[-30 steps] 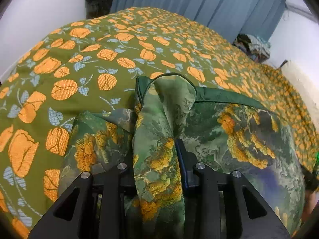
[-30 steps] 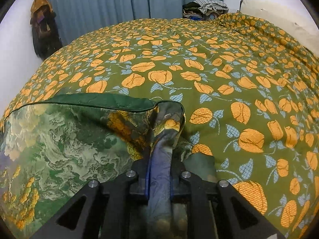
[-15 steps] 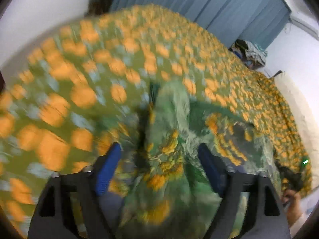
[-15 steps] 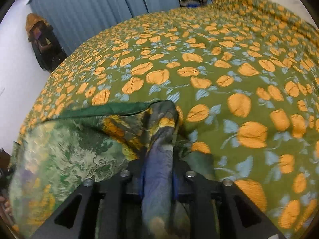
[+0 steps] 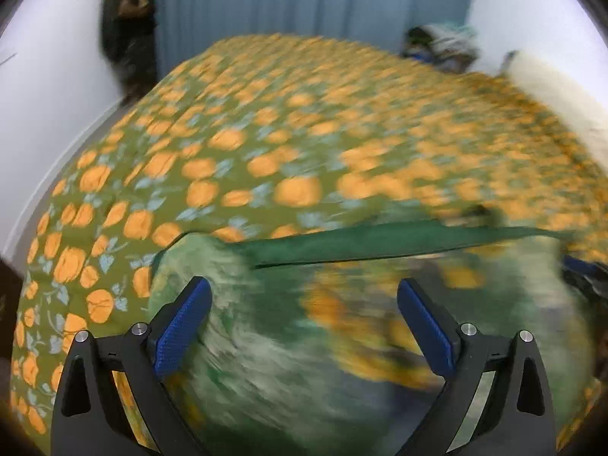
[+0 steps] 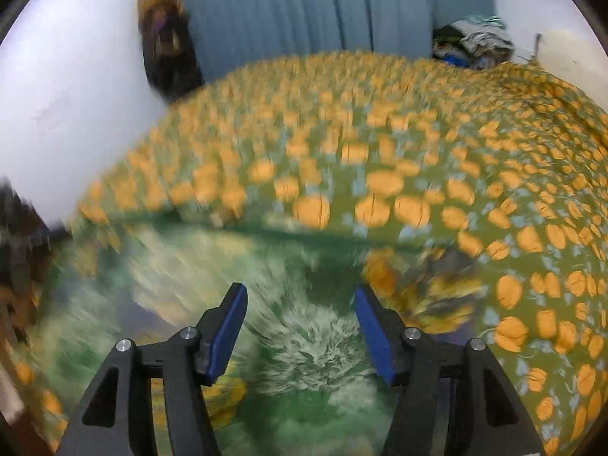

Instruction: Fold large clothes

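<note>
One large green garment with a swirling pale and orange-yellow print and a plain dark green hem lies spread flat on the near part of the bed, its hem running left to right across both views. Its surface is blurred in both pictures. Both grippers hang above it with nothing pinched. The left gripper has its blue-padded jaws spread wide and still opening, the cloth below and between them but untouched. The right gripper stands narrower, its jaws also opening, clear of the fabric. Under the garment stretches an olive bedspread patterned with orange fruit and pale blue leaves. Beyond the far edge hang grey-blue pleated curtains.
</note>
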The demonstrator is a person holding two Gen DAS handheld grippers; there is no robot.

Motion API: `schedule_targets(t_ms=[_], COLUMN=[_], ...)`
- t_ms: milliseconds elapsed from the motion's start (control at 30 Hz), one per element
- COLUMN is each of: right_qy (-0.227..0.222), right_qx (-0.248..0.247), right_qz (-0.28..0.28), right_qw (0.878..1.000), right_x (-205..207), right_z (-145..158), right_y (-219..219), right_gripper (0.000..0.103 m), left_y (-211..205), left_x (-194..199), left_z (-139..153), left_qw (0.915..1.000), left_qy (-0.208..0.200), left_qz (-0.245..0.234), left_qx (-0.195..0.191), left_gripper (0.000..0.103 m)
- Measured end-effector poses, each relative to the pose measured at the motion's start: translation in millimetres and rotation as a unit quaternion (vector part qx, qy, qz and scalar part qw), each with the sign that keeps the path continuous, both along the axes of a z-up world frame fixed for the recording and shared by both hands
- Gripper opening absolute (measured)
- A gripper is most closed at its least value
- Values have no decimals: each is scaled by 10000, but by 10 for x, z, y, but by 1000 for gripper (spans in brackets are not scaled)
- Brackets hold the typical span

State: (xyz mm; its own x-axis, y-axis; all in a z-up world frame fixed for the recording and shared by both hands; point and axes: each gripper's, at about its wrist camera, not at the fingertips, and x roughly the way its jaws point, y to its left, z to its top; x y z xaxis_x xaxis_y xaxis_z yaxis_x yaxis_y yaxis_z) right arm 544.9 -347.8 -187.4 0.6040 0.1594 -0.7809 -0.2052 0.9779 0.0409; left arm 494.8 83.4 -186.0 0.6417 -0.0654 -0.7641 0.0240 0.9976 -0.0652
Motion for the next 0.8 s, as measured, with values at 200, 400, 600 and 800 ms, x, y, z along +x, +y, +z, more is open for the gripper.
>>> schedule_targets(t_ms=[200,400,600,800], right_qy=[-307,-469,-410,-402], right_qx=[394,506,729,725], right_qz=[-349,-422,-409,-413], right_qw=[9981,9967,9957,9957], right_x=[-10,20,31,35], right_z=[-335,-447,-454,-458], right_y=[-385,-377,-430,-426], right_gripper=[60,60,60,60], left_y=[707,618,588,572], left_x=[95,79,99,93], left_z=[-550,-595,-600,-597], left_qw=[9909,9939,9941,9943], left_qy=[398,256,249,191], left_qz=[838,840,850,867], left_qx=[-977,-675,-631,-598], left_gripper=[96,98,100,100])
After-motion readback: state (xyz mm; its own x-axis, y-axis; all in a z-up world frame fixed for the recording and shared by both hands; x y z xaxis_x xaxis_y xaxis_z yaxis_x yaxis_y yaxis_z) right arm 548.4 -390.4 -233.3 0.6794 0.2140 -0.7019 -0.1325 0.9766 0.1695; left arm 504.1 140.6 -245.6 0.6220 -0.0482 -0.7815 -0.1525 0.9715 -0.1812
